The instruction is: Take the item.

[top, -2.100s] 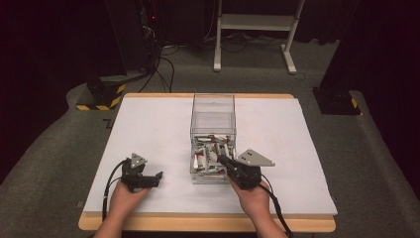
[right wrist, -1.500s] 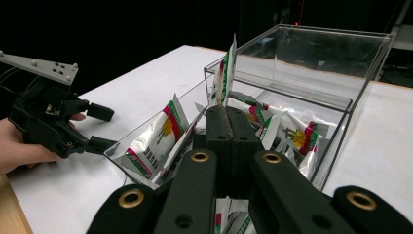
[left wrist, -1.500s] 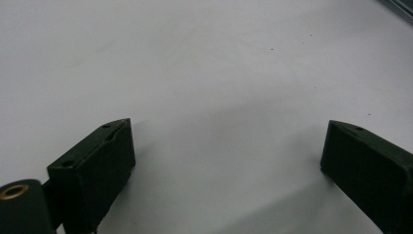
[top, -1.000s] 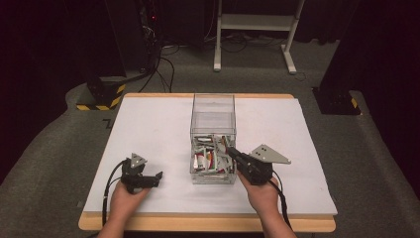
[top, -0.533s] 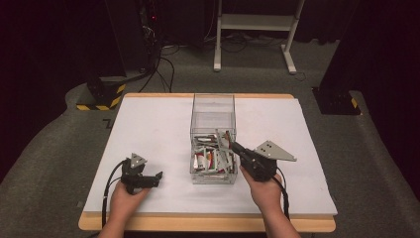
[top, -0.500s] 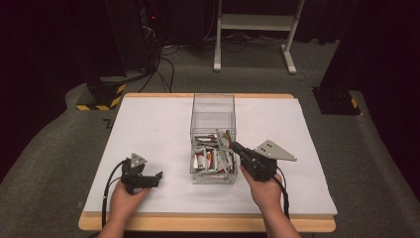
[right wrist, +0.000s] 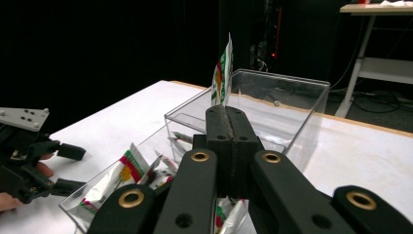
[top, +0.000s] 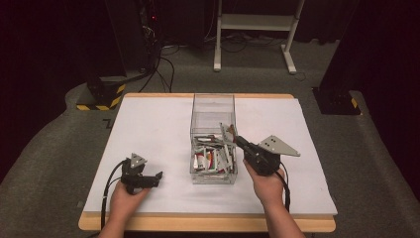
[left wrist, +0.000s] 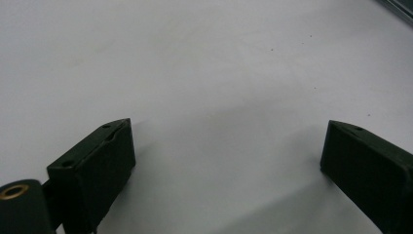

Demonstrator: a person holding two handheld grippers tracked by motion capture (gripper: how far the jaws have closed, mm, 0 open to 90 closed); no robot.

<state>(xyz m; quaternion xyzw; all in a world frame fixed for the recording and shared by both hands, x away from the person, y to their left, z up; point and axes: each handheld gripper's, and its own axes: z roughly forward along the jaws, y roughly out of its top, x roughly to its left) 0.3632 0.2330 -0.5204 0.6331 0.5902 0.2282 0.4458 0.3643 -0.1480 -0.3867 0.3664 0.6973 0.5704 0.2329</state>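
A clear plastic box (top: 213,104) stands in the middle of the white table, its near half holding several small printed sachets (top: 210,158). My right gripper (top: 229,135) is raised above the box's right edge, shut on one sachet (right wrist: 223,73) that sticks up edge-on past the jaw tips. In the right gripper view the box (right wrist: 297,97) lies just beyond the jaws, with sachets (right wrist: 124,168) piled at its near end. My left gripper (top: 157,177) rests at the table's front left, open, its fingers (left wrist: 95,168) wide apart over bare white tabletop.
The white table (top: 148,124) has a wooden rim at front and back. Behind it, on the grey floor, stand a white desk frame (top: 257,25), dark cabinets with cables and a black-and-yellow striped base (top: 99,99). The left hand and its gripper (right wrist: 34,156) also show in the right gripper view.
My right gripper has risen out of the box and drawn back to the right, carrying a sachet up with it. The left hand has stayed where it was.
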